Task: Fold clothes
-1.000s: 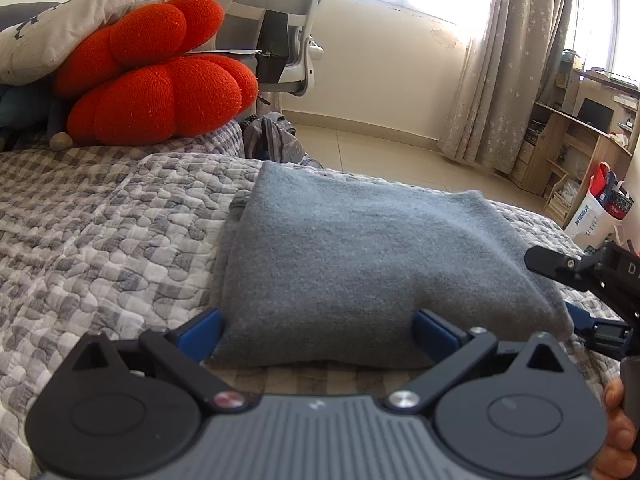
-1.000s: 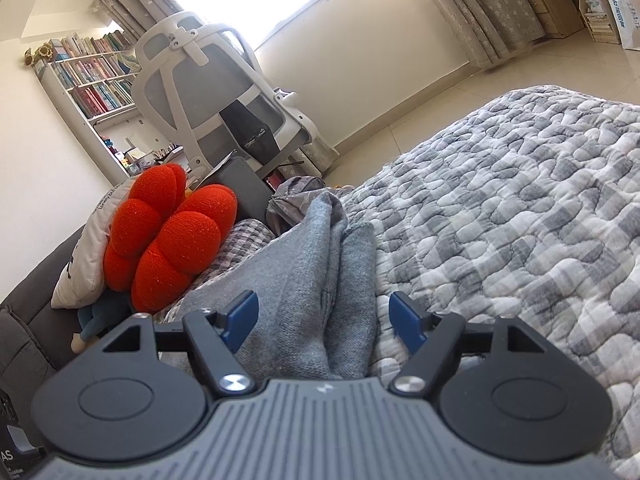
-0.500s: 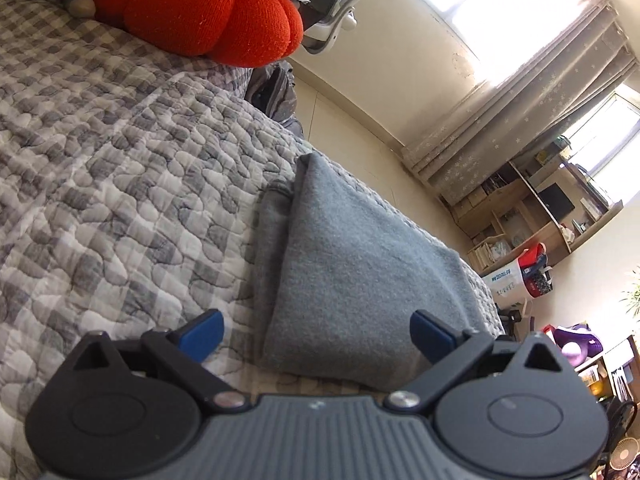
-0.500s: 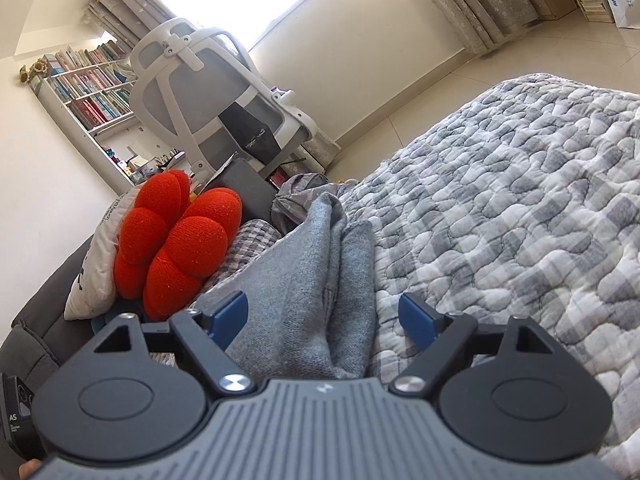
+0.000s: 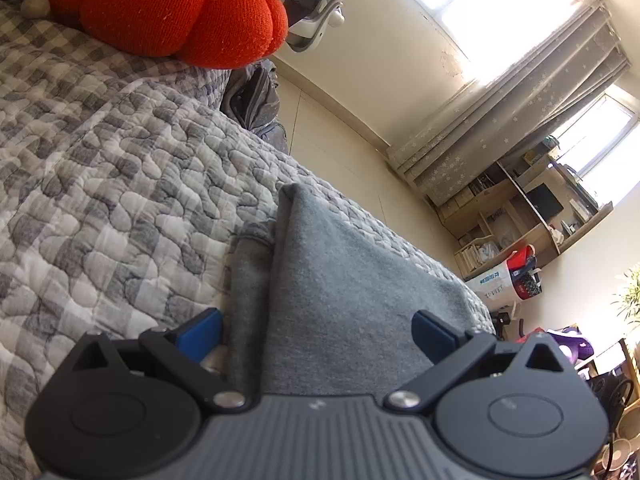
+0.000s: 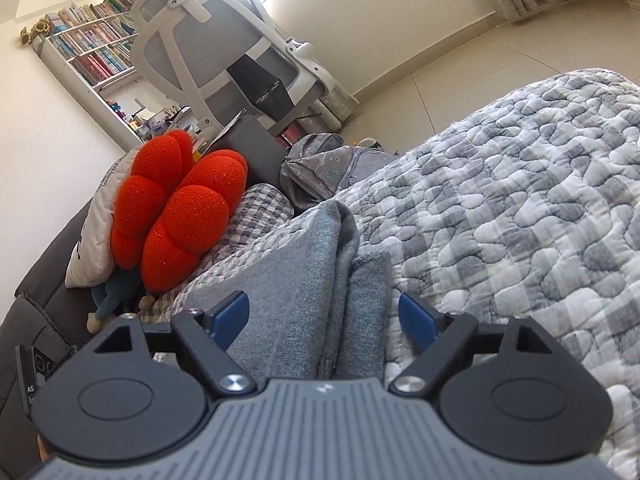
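A folded grey garment (image 5: 340, 288) lies on the quilted grey-and-white bedspread (image 5: 120, 200). My left gripper (image 5: 316, 332) is open, its blue fingertips wide apart on either side of the garment's near edge. The same garment shows in the right wrist view (image 6: 304, 280), seen along its folded side with layered edges. My right gripper (image 6: 324, 316) is open too, its blue fingertips straddling the garment's end. Neither gripper is closed on the cloth.
An orange-red knotted cushion (image 6: 176, 216) and a white pillow (image 6: 96, 232) lie at the bed's head. A grey bag (image 6: 324, 168) and a white office chair (image 6: 224, 52) stand beside the bed. Curtains (image 5: 508, 112) and a wooden desk (image 5: 528, 216) are beyond.
My left gripper has tilted and rolled, so the garment now appears rotated and closer between its fingers. My right gripper has moved slightly closer to the garment's end. Both stay open.
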`<state>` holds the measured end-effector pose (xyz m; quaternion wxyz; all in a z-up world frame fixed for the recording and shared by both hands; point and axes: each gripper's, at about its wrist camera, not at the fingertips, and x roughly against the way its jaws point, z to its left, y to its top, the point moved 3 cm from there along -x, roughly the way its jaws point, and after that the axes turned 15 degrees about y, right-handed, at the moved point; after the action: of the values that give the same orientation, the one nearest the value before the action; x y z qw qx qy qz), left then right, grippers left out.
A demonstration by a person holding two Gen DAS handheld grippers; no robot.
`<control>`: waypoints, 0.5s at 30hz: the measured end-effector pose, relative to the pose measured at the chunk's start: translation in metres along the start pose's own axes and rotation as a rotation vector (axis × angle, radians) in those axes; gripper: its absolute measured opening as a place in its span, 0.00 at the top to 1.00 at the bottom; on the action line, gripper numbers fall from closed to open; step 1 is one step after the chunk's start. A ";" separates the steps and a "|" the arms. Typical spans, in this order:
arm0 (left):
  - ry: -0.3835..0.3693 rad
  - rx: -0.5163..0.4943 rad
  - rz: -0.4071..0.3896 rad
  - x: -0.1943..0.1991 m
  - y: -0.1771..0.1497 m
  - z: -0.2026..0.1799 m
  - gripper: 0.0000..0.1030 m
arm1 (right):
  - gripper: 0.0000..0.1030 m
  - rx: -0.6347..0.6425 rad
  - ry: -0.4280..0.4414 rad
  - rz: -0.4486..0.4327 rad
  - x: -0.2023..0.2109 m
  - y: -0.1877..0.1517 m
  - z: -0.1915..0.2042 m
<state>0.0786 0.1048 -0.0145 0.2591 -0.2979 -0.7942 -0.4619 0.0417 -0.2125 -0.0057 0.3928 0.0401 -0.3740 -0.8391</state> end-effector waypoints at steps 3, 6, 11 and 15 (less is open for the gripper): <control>0.038 -0.049 -0.029 -0.001 -0.003 -0.011 0.03 | 0.25 0.028 -0.018 -0.021 0.001 -0.006 0.002; 0.059 -0.100 -0.050 -0.001 -0.005 -0.020 0.11 | 0.48 0.024 -0.017 -0.006 0.001 -0.009 0.001; 0.060 -0.125 -0.073 0.005 -0.007 -0.009 0.48 | 0.73 0.038 -0.018 -0.012 0.004 -0.011 0.003; -0.006 -0.037 -0.065 0.010 -0.002 0.001 0.72 | 0.75 0.140 -0.059 -0.030 0.003 -0.013 0.017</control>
<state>0.0701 0.1072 -0.0096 0.2359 -0.2779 -0.7957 -0.4837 0.0252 -0.1989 -0.0014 0.3653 0.0485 -0.4427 -0.8175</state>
